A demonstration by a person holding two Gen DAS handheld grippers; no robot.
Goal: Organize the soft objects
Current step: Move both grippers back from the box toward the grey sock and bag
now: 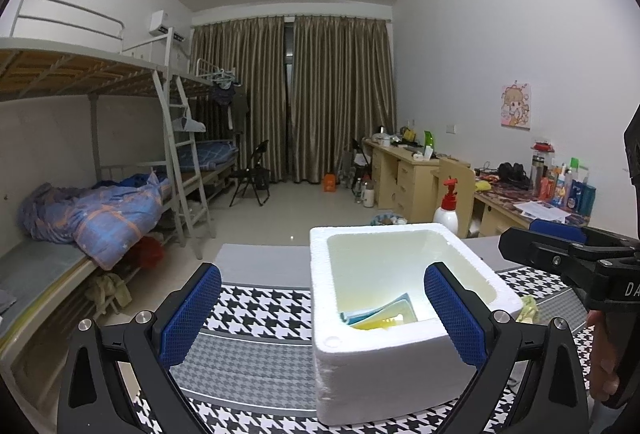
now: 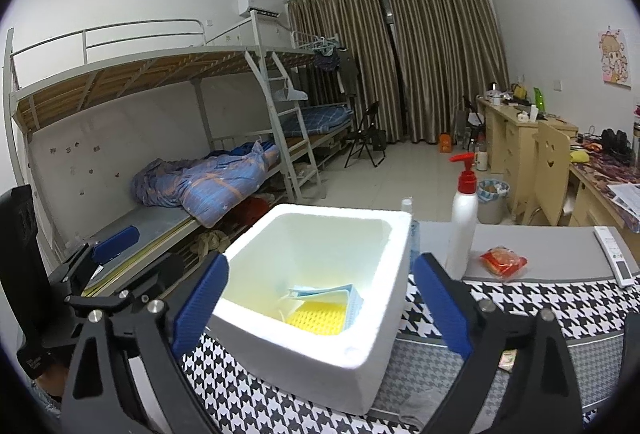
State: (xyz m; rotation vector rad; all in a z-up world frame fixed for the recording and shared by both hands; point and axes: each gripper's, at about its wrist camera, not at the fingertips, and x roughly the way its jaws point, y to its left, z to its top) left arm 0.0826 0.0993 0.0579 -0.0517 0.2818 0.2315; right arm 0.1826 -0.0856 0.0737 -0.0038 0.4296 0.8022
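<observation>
I hold both grippers above the table, and both have their jaws wide apart with nothing between the pads. The left gripper [image 1: 322, 318] looks down on the white foam box [image 1: 348, 350], which stands on the houndstooth cloth [image 1: 256, 308]. The right gripper [image 2: 320, 308] sees the same box from the other side, and the box opening lies just in front of its fingers.

Inside the box I see a blue face mask [image 2: 320, 292] lying on a yellow sponge [image 2: 320, 318], so I judge that some soft things are already put away. On the grey table [image 2: 560, 266], to the right of the box and behind the white pump bottle [image 2: 462, 226], lies a red soft packet [image 2: 503, 261]. It is well apart from the box and lies forward and to the right of the right gripper, so this hand is clearly nearer. Its long axis seems to run left to right, therefore I would close the jaws across its short side.
</observation>
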